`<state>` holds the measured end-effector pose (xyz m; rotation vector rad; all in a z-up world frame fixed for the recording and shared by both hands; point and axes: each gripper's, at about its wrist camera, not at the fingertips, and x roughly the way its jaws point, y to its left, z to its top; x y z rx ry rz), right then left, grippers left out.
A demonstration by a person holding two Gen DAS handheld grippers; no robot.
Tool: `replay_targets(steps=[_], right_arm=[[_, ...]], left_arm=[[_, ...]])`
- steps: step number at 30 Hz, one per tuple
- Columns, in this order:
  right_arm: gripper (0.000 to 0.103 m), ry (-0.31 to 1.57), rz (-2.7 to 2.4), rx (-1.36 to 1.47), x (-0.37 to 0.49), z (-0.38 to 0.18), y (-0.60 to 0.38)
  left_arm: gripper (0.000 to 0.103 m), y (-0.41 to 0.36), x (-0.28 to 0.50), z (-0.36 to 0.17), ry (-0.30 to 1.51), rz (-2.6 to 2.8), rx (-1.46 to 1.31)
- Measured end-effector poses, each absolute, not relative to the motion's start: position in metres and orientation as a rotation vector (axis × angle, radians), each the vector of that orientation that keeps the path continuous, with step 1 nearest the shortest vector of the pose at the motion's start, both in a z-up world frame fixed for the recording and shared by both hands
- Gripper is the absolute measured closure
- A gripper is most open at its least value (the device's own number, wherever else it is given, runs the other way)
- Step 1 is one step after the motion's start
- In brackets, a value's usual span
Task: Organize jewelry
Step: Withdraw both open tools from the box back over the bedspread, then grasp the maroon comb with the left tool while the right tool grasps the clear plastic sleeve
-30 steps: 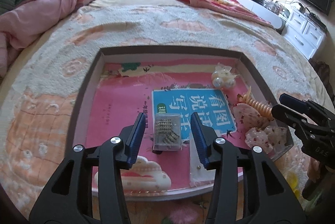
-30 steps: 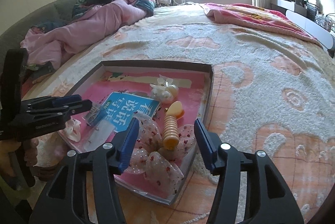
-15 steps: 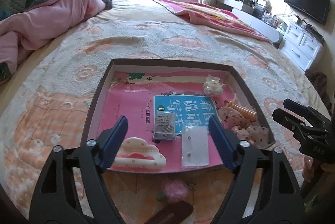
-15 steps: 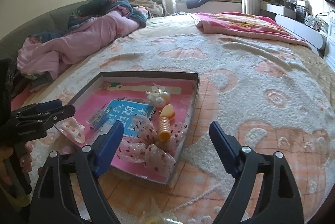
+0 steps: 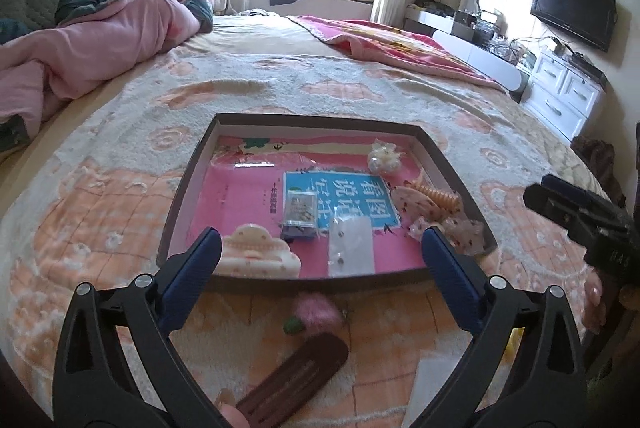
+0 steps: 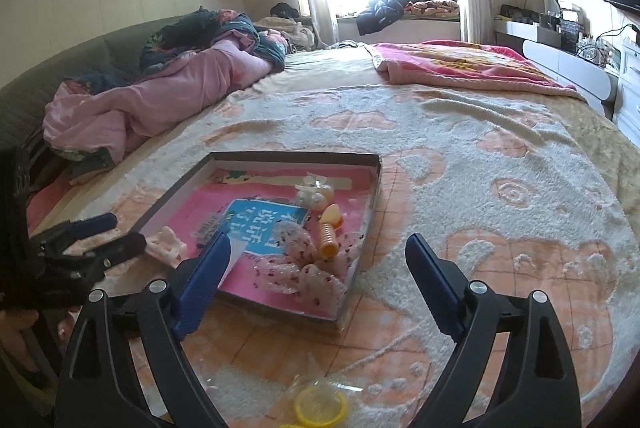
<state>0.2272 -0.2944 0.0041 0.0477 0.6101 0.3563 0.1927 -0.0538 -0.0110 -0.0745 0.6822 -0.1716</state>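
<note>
The bed (image 5: 280, 96) fills most of both views, and it is covered with a cream and orange blanket (image 6: 500, 196). A crumpled pink quilt (image 5: 92, 56) lies at the far left side of the bed, and a red-pink blanket (image 5: 400, 44) lies at the far right side.

In the middle of the bed stands a shallow dark tray (image 5: 188, 188) with a pink book (image 5: 248, 196) as its floor. The jewelry and hair things are inside this tray. Along its right side lie the spotted pink bows (image 6: 304, 268), with an orange spiral hair clip (image 6: 329, 228) resting on them. Near the front edge of the tray, at the left, lies a cream cloud-shaped hair claw clip (image 5: 256, 252). To the right of it lies a clear flat packet with small studs (image 5: 350, 246), and just beside that a small clear box of beads (image 5: 299, 213). A white pearl flower piece (image 5: 383, 157) sits near the far right corner.

Outside the tray, on the blanket in front of it, are a dark brown hair clip (image 5: 296, 376), a fluffy pink pompom (image 5: 318, 312) and, in the right wrist view, a yellow ring (image 6: 320, 408).

The left claw (image 5: 320, 280) hovers above the front edge of the tray; its blue fingers are spread wide and hold nothing. The right claw (image 6: 318, 288) hovers at the right front corner of the tray, also wide open and with nothing in it.
</note>
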Motion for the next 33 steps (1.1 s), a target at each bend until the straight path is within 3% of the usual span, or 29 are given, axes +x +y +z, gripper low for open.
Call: replay_targets(steps=[33], right_arm=[[0.016,0.641,0.438,0.014,0.166,-0.009,-0.25]], left_arm=[[0.011,-0.008,0.134,-0.041,0.722,-0.132,0.001]])
